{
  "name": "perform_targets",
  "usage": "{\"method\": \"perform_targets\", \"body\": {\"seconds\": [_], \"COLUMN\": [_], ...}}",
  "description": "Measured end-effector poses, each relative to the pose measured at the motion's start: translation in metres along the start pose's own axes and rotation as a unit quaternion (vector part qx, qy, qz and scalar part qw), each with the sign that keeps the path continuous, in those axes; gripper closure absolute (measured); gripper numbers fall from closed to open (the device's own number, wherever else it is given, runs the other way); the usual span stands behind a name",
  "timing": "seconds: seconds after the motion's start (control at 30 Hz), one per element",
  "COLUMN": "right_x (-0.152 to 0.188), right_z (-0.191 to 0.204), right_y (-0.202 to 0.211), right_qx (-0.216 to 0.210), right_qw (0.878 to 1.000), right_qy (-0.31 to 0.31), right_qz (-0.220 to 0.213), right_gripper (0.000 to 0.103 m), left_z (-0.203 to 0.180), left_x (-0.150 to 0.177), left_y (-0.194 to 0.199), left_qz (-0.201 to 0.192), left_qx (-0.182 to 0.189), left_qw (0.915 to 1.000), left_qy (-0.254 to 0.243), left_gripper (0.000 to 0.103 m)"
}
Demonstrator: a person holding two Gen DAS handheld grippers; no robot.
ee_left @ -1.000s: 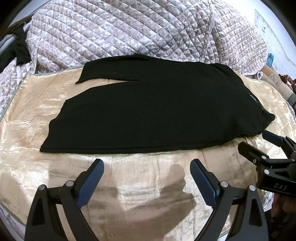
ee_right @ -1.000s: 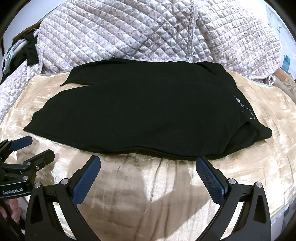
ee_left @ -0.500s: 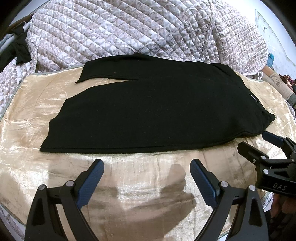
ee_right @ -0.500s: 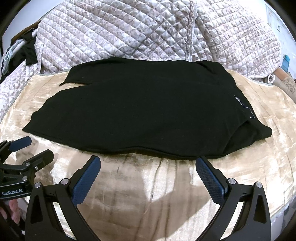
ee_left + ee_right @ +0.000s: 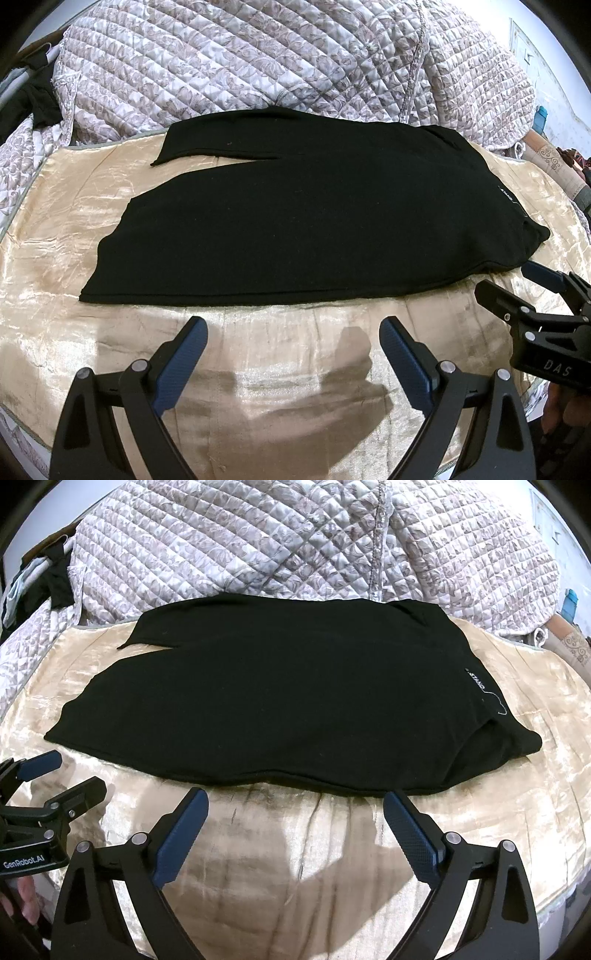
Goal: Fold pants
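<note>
We hold the left gripper [image 5: 293, 341] gaping and empty over the shiny gold satin sheet [image 5: 55, 229]. Just beyond, the black knit pants [image 5: 306, 218] lie flat. Our right gripper [image 5: 295, 812], jaws just narrowing slightly, grasps nothing.

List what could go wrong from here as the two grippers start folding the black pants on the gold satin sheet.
1. The black knit pants lie on a glossy gold satin sheet; a pinch at the near edge may catch that wrinkled sheet too.
2. The legs are splayed apart at the far left, so a fold could come out uneven.
3. The left gripper and right gripper, jaws open and just narrowing slightly, hover short of the hem; closing early would miss it.
</note>
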State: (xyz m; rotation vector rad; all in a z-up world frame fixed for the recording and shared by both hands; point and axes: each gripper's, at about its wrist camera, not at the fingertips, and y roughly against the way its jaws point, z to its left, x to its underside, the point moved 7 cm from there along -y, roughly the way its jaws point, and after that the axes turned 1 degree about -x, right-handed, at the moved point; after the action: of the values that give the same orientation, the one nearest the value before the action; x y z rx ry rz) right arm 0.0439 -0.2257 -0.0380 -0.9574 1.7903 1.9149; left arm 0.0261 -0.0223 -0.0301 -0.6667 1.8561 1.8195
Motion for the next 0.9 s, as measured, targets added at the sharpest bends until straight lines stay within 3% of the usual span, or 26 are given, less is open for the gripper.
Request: {"method": "perform_targets", "body": {"seconds": [0.57, 0.9], "right_x": [0.001, 0.001], "right_z": [0.000, -0.020], "right_y": [-0.002, -0.005], "right_qx": [-0.004, 0.008], "right_qw": [1.000, 1.000], "right_qy": [0.000, -0.024], "right_qz": [0.006, 0.011], "right_gripper": [0.008, 0.011], "left_z": [0.001, 0.021], "left_x": [0.001, 0.000], "left_y": [-0.002, -0.004], "left_qz": [0.002, -0.004], "left_qx": [0.003, 0.000], "left_qw": [1.0000, 0.9994], "left_qy": [0.002, 0.035], "left_gripper": [0.010, 0.011]}}
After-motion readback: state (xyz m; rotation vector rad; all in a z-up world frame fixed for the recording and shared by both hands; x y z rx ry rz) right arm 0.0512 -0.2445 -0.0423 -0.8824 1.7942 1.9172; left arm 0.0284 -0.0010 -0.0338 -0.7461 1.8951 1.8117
